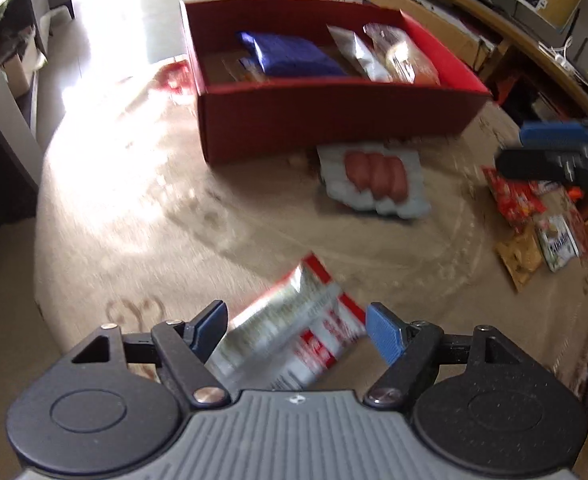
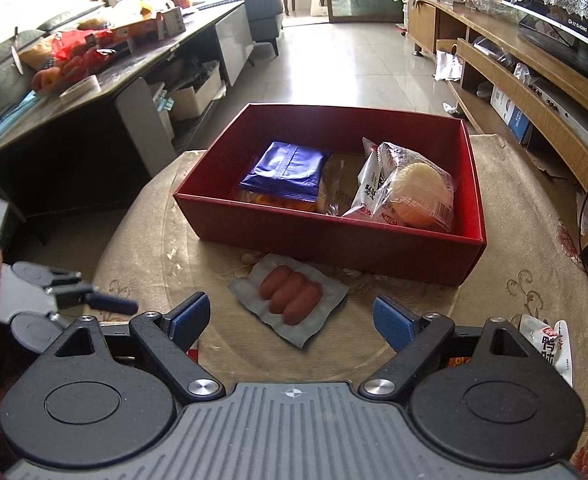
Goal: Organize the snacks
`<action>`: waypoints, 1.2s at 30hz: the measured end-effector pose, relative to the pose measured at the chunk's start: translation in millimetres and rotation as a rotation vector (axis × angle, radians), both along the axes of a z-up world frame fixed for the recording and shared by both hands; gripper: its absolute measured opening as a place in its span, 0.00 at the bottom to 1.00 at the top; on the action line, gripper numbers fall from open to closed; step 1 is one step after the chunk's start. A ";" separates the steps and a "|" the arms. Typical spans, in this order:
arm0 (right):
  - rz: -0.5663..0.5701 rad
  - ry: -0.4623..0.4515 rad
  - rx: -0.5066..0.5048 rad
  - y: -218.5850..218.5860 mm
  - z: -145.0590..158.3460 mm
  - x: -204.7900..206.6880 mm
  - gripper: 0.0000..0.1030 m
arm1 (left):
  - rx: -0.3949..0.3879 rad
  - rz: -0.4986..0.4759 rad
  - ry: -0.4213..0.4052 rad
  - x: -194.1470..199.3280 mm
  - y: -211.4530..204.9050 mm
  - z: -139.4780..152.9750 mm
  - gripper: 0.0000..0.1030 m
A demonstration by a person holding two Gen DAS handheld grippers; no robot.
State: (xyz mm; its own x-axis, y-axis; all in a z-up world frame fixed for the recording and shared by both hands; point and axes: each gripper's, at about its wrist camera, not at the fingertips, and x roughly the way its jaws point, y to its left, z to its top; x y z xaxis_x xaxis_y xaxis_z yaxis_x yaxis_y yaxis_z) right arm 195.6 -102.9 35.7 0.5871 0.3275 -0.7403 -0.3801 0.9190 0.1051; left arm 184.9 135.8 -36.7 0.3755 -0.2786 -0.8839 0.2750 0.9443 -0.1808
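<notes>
A silver and red snack packet [image 1: 290, 332] lies tilted between the fingers of my left gripper [image 1: 298, 330]. The jaws stand apart, with a small gap at the right pad [image 1: 384, 336]; the picture is blurred. My right gripper [image 2: 292, 320] is open just above the table, and a clear packet of three sausages [image 2: 290, 300] lies flat between and beyond its fingertips. Behind it stands the red box [image 2: 334, 240], holding a blue packet [image 2: 286, 168], a white packet [image 2: 368, 188] and a wrapped round cake [image 2: 418, 196]. The left wrist view shows the same sausages [image 1: 376, 178] in front of the red box [image 1: 334, 120].
The round table [image 2: 154, 240] has a beige patterned cloth. Several loose snack packets [image 1: 534, 232] lie at its right side, and a white packet [image 2: 550, 344] lies by my right gripper. Each gripper shows at the other view's edge. A dark low table [image 2: 94, 92] and wooden shelves [image 2: 534, 92] surround it.
</notes>
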 end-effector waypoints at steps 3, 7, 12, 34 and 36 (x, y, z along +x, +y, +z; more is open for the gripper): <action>-0.001 0.005 0.019 -2.9 1.8 -1.0 0.90 | 0.056 -0.032 -0.013 -10.4 -7.7 -2.5 0.74; -0.002 -0.006 0.026 -8.7 5.9 -5.0 0.90 | 0.049 -0.022 0.028 -21.2 -12.9 -1.4 0.76; -0.003 -0.008 0.030 -16.0 7.7 -7.6 0.90 | 0.183 -0.109 0.007 -38.6 -37.4 -2.2 0.76; -0.147 0.016 -0.026 -85.0 3.0 -4.8 0.90 | 0.260 -0.140 0.064 -55.7 -63.2 -6.2 0.50; -0.186 0.014 -0.037 -97.4 1.2 -4.4 0.90 | 0.229 -0.055 0.061 -55.1 -69.9 -6.0 0.49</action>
